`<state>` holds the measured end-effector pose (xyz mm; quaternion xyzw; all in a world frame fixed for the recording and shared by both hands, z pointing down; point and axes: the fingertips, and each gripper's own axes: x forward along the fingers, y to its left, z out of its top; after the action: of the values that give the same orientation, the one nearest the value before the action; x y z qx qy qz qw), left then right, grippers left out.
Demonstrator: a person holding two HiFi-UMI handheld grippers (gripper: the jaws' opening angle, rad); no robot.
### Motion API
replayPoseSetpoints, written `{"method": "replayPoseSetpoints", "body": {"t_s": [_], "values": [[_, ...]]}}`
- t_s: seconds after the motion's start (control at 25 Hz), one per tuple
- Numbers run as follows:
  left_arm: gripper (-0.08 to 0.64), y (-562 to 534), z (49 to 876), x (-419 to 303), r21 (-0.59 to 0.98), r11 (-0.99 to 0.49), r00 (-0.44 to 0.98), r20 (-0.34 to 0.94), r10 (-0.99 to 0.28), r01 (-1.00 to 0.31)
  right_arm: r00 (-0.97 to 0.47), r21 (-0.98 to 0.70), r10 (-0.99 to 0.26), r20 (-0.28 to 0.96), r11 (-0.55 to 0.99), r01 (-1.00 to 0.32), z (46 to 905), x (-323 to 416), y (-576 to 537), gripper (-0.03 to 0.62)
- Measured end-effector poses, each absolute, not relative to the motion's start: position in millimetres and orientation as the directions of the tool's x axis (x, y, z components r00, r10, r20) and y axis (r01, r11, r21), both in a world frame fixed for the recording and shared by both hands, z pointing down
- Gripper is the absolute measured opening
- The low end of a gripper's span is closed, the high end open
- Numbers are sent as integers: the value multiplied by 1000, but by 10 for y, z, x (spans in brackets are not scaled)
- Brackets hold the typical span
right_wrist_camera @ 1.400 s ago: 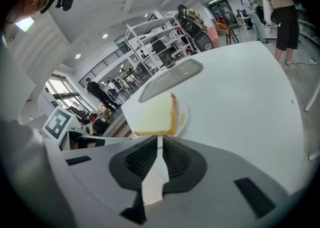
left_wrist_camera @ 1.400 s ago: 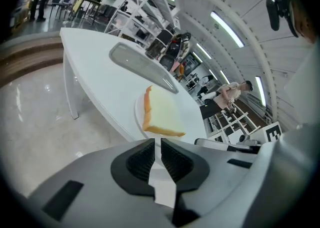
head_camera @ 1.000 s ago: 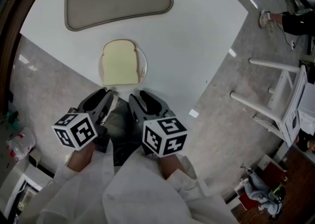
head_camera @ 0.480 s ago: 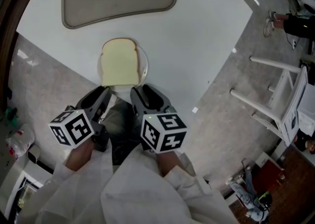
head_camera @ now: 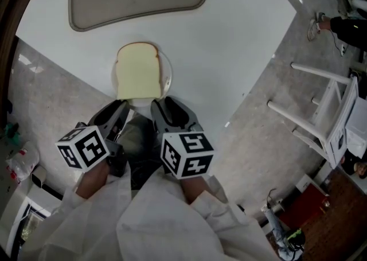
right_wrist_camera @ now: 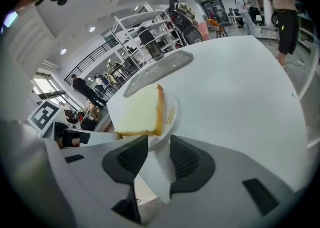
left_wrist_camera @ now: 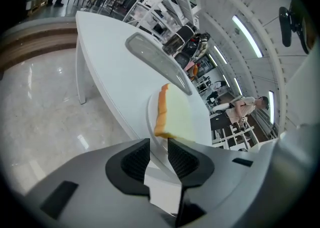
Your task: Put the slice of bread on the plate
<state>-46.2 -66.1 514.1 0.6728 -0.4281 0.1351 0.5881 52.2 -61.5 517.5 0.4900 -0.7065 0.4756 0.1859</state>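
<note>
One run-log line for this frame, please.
bread: flat on plate | plate: near table edge | left tongs: open, empty | right tongs: jaws just opened, empty, clear of bread

No words or numbers can be read anywhere. The plate (right_wrist_camera: pixel 171 114) bears small gold print on its rim, too tiny to decipher.
</note>
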Motion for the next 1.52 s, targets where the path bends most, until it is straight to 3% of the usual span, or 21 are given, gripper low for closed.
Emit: {"method": "replayPoseSetpoints", "body": {"t_s": [0.52, 0.96, 1.52], "values": [[107, -669, 5121, -405, 681, 33, 605, 671, -429, -732, -462, -493, -513, 723, 84, -866, 5159, 523, -621, 138], [91, -729, 5141, -397, 731, 110, 612, 635, -470, -674, -428, -431, -510, 746, 119, -894, 5180, 506, -640, 138], [60, -759, 5156, -406, 747, 144, 613, 626, -483, -649, -410, -479, -549, 728, 19, -877, 5188, 524, -702, 122]]}}
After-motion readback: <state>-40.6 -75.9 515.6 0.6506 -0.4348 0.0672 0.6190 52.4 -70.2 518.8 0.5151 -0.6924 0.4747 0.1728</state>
